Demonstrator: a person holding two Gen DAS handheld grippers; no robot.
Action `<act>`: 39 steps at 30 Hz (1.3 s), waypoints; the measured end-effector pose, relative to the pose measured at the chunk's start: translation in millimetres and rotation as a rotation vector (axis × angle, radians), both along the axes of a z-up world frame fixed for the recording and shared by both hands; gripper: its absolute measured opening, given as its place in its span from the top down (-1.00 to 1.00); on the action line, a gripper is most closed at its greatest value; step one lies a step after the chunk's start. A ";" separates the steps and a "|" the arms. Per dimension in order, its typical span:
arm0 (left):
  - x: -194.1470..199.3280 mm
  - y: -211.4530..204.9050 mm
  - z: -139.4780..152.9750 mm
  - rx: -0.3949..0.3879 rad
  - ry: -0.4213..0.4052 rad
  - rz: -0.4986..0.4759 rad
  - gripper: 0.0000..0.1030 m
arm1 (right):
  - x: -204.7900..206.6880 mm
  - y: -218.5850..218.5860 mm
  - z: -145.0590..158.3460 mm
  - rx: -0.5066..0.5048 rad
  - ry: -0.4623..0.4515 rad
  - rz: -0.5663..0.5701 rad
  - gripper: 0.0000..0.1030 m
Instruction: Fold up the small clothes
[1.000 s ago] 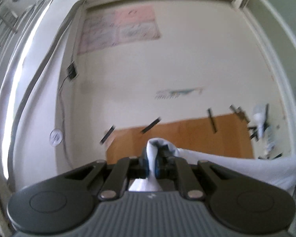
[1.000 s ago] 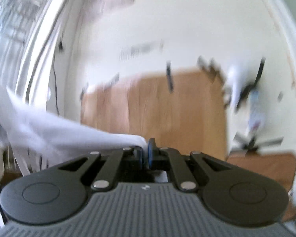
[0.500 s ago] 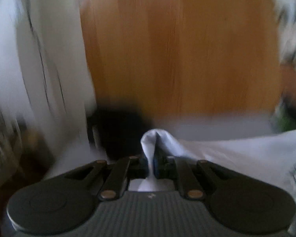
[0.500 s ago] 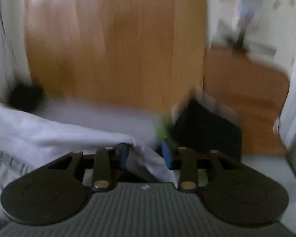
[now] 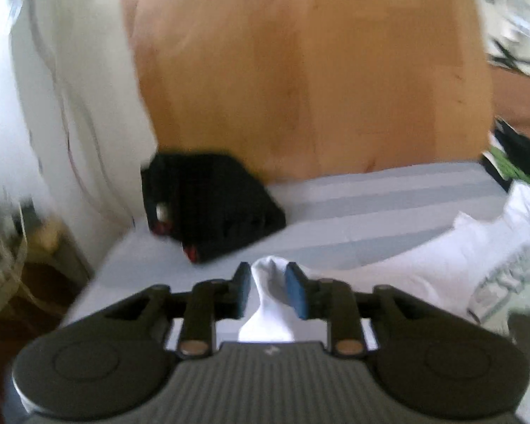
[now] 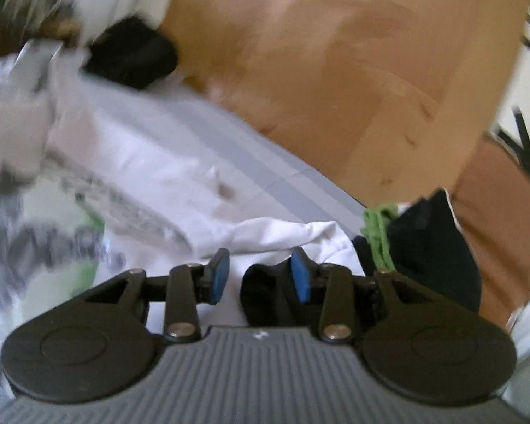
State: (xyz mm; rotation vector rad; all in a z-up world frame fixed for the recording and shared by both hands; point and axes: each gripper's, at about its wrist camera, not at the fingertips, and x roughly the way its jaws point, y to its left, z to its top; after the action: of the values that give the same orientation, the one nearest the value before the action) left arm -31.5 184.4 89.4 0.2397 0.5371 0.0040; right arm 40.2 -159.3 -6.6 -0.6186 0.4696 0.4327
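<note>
A pale grey striped surface (image 5: 388, 198) is seen across the middle of both views, backed by a wooden board (image 5: 300, 70). Nearest the lens at lower centre, the left gripper (image 5: 269, 284) is shown with its blue pads parted and a peak of the white garment (image 5: 424, 258) standing between them; contact cannot be judged. The right gripper (image 6: 259, 275) is spread wide above the same garment's edge, gripping nothing. Farther off, a black item (image 5: 208, 208) is seen at centre left, and green-and-dark cloth (image 6: 417, 240) at the right edge. Printed lettering on the garment is blurred beyond reading.
</note>
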 end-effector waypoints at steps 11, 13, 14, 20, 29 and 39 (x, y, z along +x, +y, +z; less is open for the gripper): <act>-14.5 -95.0 -40.2 0.421 -0.015 -0.444 0.40 | 5.3 17.6 -19.3 -0.218 -0.044 0.127 -0.02; -14.9 -109.5 -55.4 0.498 0.005 -0.536 0.40 | 5.6 16.6 -17.9 -0.226 -0.044 0.135 -0.02; -15.9 -115.6 -62.9 0.544 0.013 -0.571 0.39 | 5.3 15.8 -18.4 -0.230 -0.046 0.139 -0.02; -20.4 -119.2 -79.5 0.679 0.071 -0.710 0.27 | 4.2 13.0 -18.0 -0.242 -0.047 0.170 -0.05; 10.0 -126.2 -93.8 0.688 0.053 -0.754 0.07 | 22.2 29.1 -19.9 -0.277 -0.052 0.240 -0.14; 45.1 -106.1 -87.5 0.552 0.106 -0.646 0.51 | 36.5 33.2 -21.0 -0.245 -0.036 0.265 0.11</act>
State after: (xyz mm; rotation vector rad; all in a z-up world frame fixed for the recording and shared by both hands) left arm 13.5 78.3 1.9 0.9489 0.5369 -0.4958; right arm 76.8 -126.0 -27.6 -0.9297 0.4105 0.6198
